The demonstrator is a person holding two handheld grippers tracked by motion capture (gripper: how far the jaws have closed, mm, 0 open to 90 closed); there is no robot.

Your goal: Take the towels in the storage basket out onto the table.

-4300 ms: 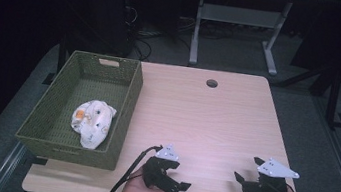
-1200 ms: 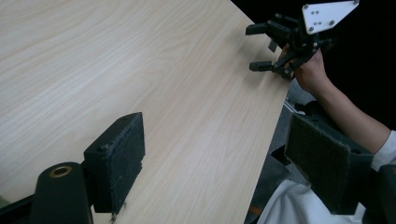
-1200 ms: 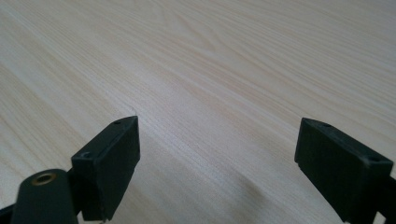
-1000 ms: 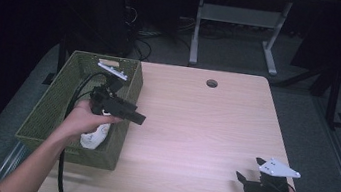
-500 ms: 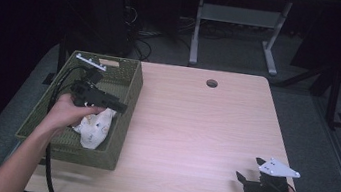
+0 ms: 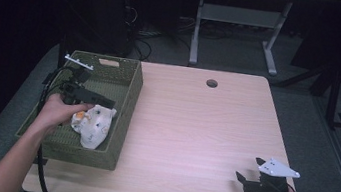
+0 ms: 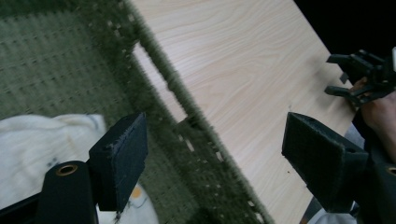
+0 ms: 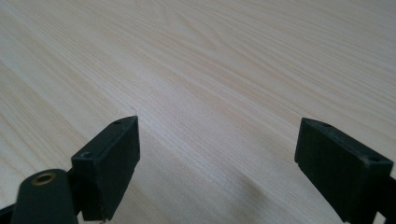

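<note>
— Cloth [image 6: 92,124], white with small orange and dark marks: where does it lie?
— Inside the green woven basket [image 6: 122,119], crumpled on the basket floor toward the basket's near right corner. In the left gripper view it shows as a pale heap [image 7: 42,149] under the jaw on the left of that view.
— And the left gripper [image 6: 102,100]?
— It hangs inside the basket, just above the cloth, with a hand [image 6: 58,110] behind it. Its jaws are spread wide apart with nothing between them; one jaw is over the cloth, the other lines up past the basket's right wall, over the wooden table [image 6: 194,129].
— The right gripper [image 6: 243,179]?
— Well away from the basket, at the table's near right corner, held low over bare wood. Its jaws gape too, holding nothing.
</note>
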